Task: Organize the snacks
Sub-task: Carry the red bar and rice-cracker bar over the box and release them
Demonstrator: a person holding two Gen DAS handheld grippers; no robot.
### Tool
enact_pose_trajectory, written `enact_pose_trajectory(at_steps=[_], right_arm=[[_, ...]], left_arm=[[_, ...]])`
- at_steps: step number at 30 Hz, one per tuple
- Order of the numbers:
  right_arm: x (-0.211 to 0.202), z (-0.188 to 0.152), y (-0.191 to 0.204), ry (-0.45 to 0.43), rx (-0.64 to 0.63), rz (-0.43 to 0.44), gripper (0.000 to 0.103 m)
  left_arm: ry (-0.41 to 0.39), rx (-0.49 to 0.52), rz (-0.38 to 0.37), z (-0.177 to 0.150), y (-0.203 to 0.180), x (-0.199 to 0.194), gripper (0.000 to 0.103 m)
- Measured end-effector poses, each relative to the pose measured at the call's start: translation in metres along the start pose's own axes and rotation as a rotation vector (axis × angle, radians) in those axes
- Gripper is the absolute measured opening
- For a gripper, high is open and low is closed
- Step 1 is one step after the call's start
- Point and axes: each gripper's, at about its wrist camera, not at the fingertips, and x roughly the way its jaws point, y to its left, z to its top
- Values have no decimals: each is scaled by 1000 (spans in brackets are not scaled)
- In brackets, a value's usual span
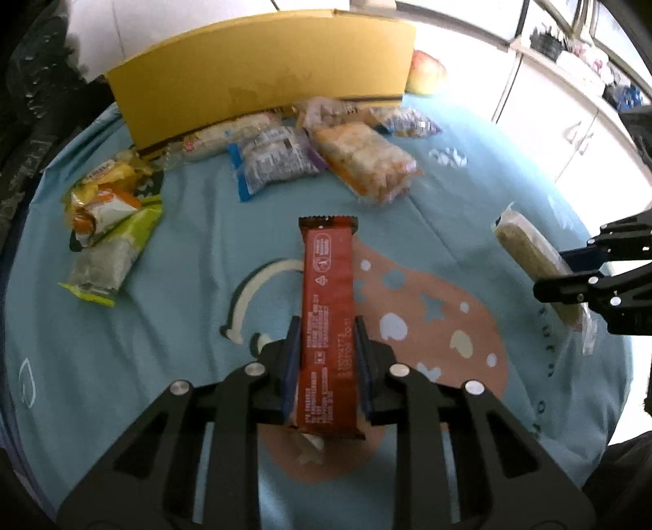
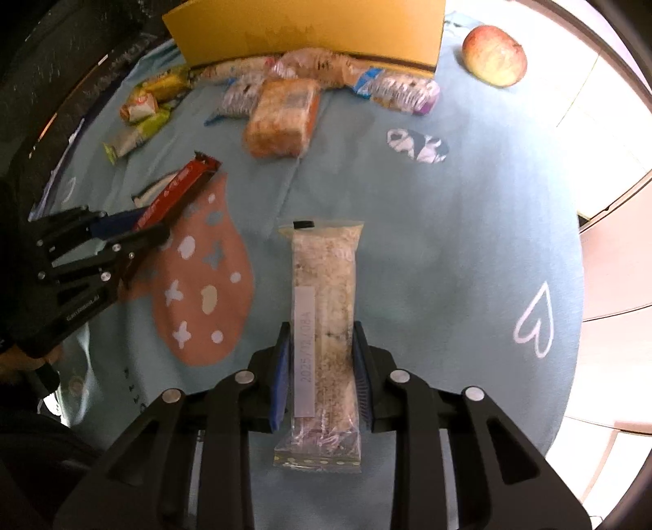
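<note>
The left gripper (image 1: pixel 327 330) pinches a red bar (image 1: pixel 327 301) lengthwise above a blue cloth (image 1: pixel 183 244). The right gripper (image 2: pixel 322 334) pinches a clear-wrapped oat bar (image 2: pixel 326 293). At twelve o'clock, loose snacks (image 1: pixel 285 155) lie before a yellow box (image 1: pixel 261 69); an apple (image 2: pixel 495 55) sits at one o'clock.

A round table (image 1: pixel 171 252) is wearing a pale blue cloth printed with a pink shape, stars and a white heart (image 2: pixel 536 322). Beyond its right edge, white cupboards (image 1: pixel 542 134) are standing in strong daylight, and white floor tiles (image 1: pixel 134 24) are showing past the far edge.
</note>
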Motion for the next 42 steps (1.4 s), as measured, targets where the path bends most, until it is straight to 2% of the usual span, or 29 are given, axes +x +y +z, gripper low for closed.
enact_pose_trajectory(at_steps=[10, 15, 21, 26, 35, 36, 37, 38, 39, 42], right_arm=[[-43, 27, 9, -120, -10, 20, 28], [-79, 72, 15, -234, -29, 31, 28], [-131, 145, 6, -373, -43, 32, 28], [-152, 209, -3, -423, -55, 28, 28], [-130, 305, -18, -428, -19, 25, 30], [-125, 313, -19, -432, -12, 27, 30], [-115, 324, -20, -429, -17, 14, 43], [-107, 328, -21, -418, -22, -21, 65], [-100, 330, -21, -408, -28, -57, 67], [-82, 321, -27, -379, -37, -48, 67]], left_arm=[[-171, -14, 26, 37, 10, -60, 24], [-248, -38, 60, 69, 24, -87, 24], [-346, -83, 98, 139, 51, -115, 24], [-364, -74, 125, 193, 61, -119, 24], [-335, -95, 174, 278, 90, -76, 24], [-328, -103, 183, 284, 94, -70, 27], [-307, -116, 192, 293, 99, -58, 64], [-283, -122, 199, 297, 102, -50, 90], [-266, -134, 245, 297, 106, -39, 101], [-239, -148, 241, 283, 115, -26, 101]])
